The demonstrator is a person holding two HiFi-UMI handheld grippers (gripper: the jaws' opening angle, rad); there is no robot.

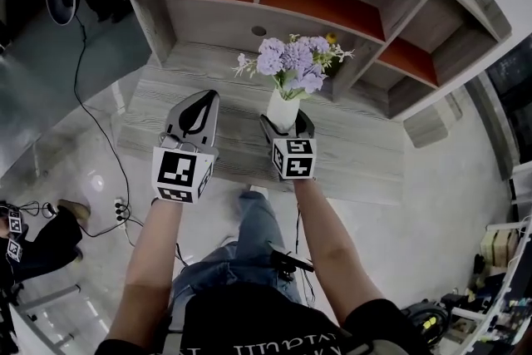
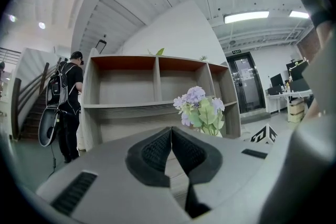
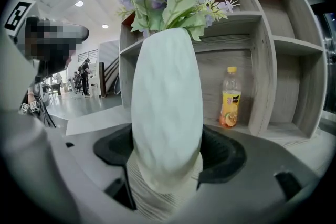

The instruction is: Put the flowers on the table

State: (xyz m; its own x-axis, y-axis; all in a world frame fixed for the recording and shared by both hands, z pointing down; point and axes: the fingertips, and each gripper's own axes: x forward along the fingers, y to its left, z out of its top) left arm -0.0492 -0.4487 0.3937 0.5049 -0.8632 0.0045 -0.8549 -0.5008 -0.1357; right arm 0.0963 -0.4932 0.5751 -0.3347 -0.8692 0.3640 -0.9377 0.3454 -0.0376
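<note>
Right tongs (image 3: 167,153) round dimpled white vase (image 3: 167,97)

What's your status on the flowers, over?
Left tongs shut, empty. Right tongs clamped on white vase of purple flowers, upright over the wooden table. Orange drink bottle in shelf cubby beyond, apart from vase.

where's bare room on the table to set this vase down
Bare table lies left of the vase, ahead of the left gripper, back to the shelf. Another bare strip runs right of the right gripper. Tightest is behind the flowers, by the bottle.
</note>
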